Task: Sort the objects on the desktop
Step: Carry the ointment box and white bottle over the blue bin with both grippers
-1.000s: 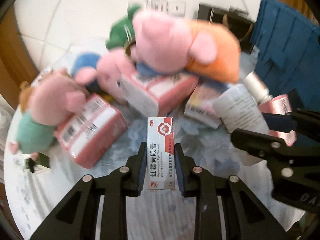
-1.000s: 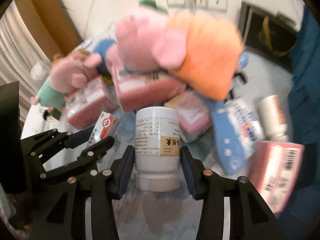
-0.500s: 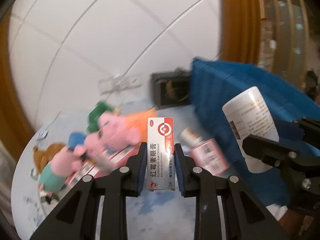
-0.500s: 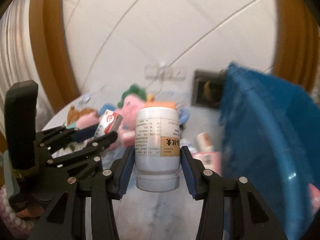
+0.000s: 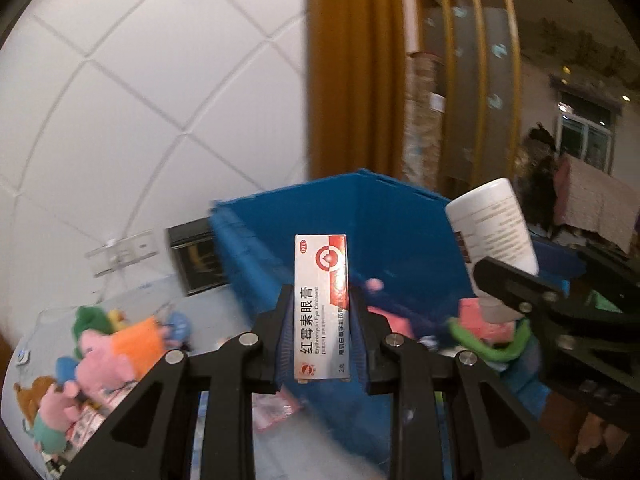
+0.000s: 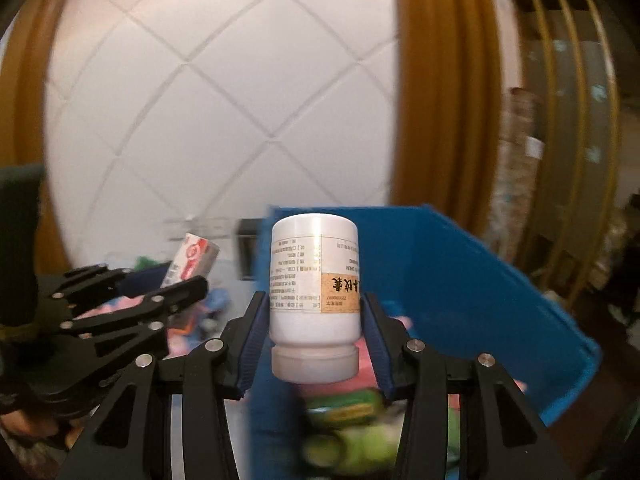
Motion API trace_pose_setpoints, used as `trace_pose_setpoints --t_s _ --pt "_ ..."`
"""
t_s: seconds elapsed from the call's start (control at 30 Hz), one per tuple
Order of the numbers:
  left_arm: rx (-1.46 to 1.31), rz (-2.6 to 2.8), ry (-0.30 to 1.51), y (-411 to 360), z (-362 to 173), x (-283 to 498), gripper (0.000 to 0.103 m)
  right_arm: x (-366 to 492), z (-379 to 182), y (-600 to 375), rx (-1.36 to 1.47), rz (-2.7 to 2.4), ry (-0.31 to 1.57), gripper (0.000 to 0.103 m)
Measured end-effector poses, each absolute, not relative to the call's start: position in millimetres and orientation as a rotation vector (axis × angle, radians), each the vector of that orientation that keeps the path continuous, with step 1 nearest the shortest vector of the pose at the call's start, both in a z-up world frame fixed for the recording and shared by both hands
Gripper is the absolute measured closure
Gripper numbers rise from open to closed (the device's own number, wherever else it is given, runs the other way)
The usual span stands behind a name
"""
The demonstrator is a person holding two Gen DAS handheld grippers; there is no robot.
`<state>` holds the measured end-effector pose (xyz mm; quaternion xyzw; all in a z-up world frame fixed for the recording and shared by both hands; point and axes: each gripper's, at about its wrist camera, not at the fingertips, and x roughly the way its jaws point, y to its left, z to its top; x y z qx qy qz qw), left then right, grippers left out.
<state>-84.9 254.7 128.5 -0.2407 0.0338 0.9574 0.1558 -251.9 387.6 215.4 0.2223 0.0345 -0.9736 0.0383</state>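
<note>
Your left gripper [image 5: 320, 338] is clamped on the ointment box [image 5: 321, 304], box upright, held above the near wall of the blue bin [image 5: 384, 224]. Your right gripper [image 6: 314, 338] is clamped on the white bottle [image 6: 315, 300], cap down, also over the bin. Left cam only: plush toys [image 5: 116, 350] on the table [image 5: 168, 300] at lower left. Right cam only: green and yellow items inside the bin, too blurred to ID.

left gripper [image 5: 320, 340] clamps ointment box [image 5: 321, 308] before blue bin [image 5: 384, 216].
</note>
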Motion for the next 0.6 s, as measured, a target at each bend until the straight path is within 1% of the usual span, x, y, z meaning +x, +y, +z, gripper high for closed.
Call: trace_pose_setpoints --t_s 0.27,0.43,0.6 --pt "-0.830 2.601 0.237 346.3 111.8 -112.5 0.078 -283.4 176.7 471.5 0.875 -3.040 0.076 0.057" --pt "-0.892 2.562 0.296 374.6 101.5 -120.4 0.078 -291.4 156.3 501.2 0.965 -3.030 0.089 0.057" --pt "-0.898 2.570 0.312 381.0 105.0 -120.0 0.078 -290.5 139.4 516.7 1.027 -3.025 0.112 0.057"
